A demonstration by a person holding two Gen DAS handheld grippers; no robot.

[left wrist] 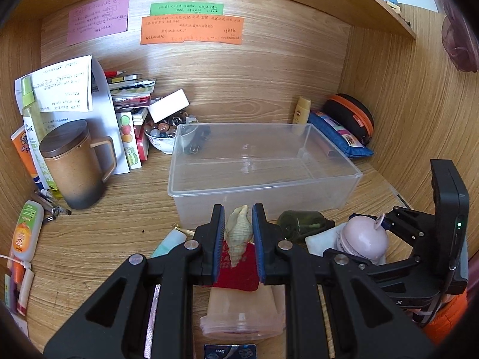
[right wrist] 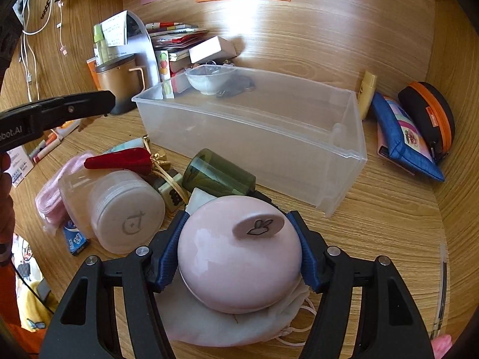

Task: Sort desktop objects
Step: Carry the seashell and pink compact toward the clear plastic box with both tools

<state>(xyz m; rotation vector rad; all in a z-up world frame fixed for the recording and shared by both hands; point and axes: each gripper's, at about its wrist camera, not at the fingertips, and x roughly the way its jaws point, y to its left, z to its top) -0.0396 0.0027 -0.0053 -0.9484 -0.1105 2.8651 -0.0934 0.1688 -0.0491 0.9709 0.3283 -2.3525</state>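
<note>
- The left gripper [left wrist: 238, 236] has its blue-padded fingers [left wrist: 220, 233] pressed on both sides of a cream, ribbed, pointy seashell [left wrist: 238, 237]. The shell sits just in front of the clear plastic box [left wrist: 263, 190].
- Under the shell there is a red velvet pouch [left wrist: 238, 273] and a see-through plastic tub with a pink lid [left wrist: 242, 314].
- The right gripper [right wrist: 239, 255] has its fingers [right wrist: 167, 261] squeezed on a round, shiny pink case with an oval tag on top [right wrist: 239, 257]. The case rests on a white cloth bag [right wrist: 227, 326] on the wooden counter [right wrist: 374, 239].
- A dark green glass jar [right wrist: 218, 176] lies on its side between the pink case and the clear box.
- A small mahjong tile with a gold cord [right wrist: 172, 193] lies beside the green jar.
- A brown mug with a dark lid [left wrist: 74, 164] stands to the left of the box, near a stack of books [left wrist: 131, 101].
- A blue zip pouch [left wrist: 338, 133] and a black case with an orange zip [left wrist: 351, 113] lie to the right of the box.
- A white bowl of marbles [left wrist: 164, 133] sits behind the box's far left corner.
</note>
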